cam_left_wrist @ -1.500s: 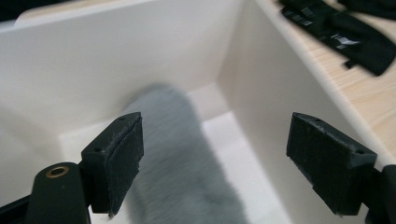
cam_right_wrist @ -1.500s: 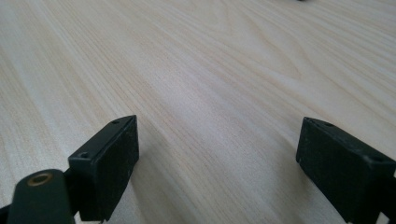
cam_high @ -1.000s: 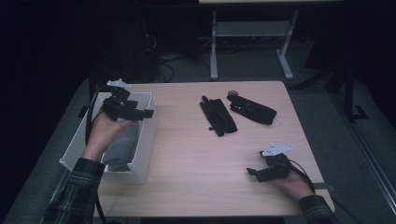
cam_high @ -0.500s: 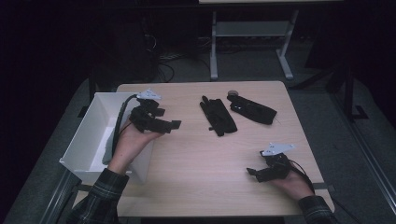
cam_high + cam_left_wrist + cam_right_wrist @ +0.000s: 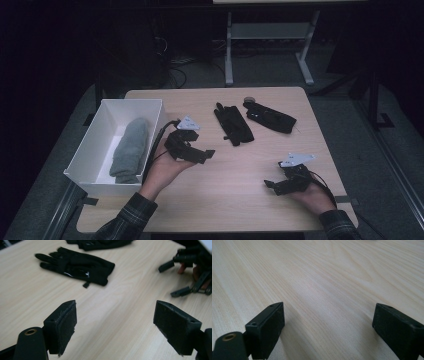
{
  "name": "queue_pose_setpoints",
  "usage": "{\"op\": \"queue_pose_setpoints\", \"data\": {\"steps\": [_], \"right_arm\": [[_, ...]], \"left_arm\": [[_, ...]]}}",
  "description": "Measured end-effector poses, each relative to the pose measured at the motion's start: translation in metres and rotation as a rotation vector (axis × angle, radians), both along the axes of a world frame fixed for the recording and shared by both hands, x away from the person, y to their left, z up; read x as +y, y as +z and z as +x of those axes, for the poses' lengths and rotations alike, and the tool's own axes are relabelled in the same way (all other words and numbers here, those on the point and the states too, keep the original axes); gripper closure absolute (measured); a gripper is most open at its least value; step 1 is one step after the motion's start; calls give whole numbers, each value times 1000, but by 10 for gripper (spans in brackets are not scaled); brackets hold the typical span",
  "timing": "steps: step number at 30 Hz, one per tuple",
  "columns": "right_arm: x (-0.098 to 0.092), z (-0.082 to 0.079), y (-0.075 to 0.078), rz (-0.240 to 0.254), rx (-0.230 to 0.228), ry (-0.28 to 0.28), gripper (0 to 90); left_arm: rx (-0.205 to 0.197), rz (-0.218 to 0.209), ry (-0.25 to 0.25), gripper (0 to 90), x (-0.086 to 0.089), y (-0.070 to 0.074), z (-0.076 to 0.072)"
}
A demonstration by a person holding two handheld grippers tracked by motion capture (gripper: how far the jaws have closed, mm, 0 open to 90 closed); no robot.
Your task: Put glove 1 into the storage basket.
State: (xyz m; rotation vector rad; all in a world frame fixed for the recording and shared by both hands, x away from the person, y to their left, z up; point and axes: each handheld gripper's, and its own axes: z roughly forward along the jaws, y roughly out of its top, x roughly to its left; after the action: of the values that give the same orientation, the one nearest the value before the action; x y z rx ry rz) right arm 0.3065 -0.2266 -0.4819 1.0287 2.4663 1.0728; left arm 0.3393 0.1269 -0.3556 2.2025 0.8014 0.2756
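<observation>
Glove handling: I judge the black glove (image 5: 77, 268) light, limp and floppy; I'd pinch the cuff edge.
Glove look: flat, fingers spread, small pull tab at the cuff.
Glove place: mid-table (image 5: 240, 170), ahead of my left gripper (image 5: 196, 154).
Left gripper: jaws spread, empty.
Right gripper (image 5: 272, 185): jaws wide, empty.
Box (image 5: 85, 159): holds a grey cloth roll (image 5: 131, 148).

A white rectangular plastic bin (image 5: 97, 150) sits at the left edge of the pale wooden surface (image 5: 240, 200), with a rolled grey cloth (image 5: 131, 148) lying inside it. Right of the bin, toward the far side, lies a black fabric glove (image 5: 233, 124); a second black glove (image 5: 270, 116) lies just right of it.
</observation>
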Motion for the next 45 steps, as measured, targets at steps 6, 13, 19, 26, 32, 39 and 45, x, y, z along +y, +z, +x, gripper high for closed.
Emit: {"op": "queue_pose_setpoints", "data": {"steps": [6, 13, 19, 26, 32, 39, 45], "right_arm": [[-1, 1, 0, -2, -3, 12, 102], [1, 1, 4, -24, 18, 7, 149], [0, 4, 8, -41, 7, 4, 312], [-3, 21, 16, -53, 18, -23, 618], [-19, 40, 30, -24, -20, -63, 889], [-31, 70, 37, -16, -37, -134, 900], [-34, 99, 36, -5, -50, -180, 900]], "left_arm": [[20, 35, -39, 176, -6, -27, -6], [41, 65, -55, 155, -4, -59, -11], [59, 91, -60, 138, 2, -85, -14], [102, 82, -59, 134, 11, -105, -16], [75, 110, -67, 128, 14, -110, -19], [-8, 76, -78, 126, 21, -118, -25], [-30, 36, -77, 127, 22, -122, -26]]}}
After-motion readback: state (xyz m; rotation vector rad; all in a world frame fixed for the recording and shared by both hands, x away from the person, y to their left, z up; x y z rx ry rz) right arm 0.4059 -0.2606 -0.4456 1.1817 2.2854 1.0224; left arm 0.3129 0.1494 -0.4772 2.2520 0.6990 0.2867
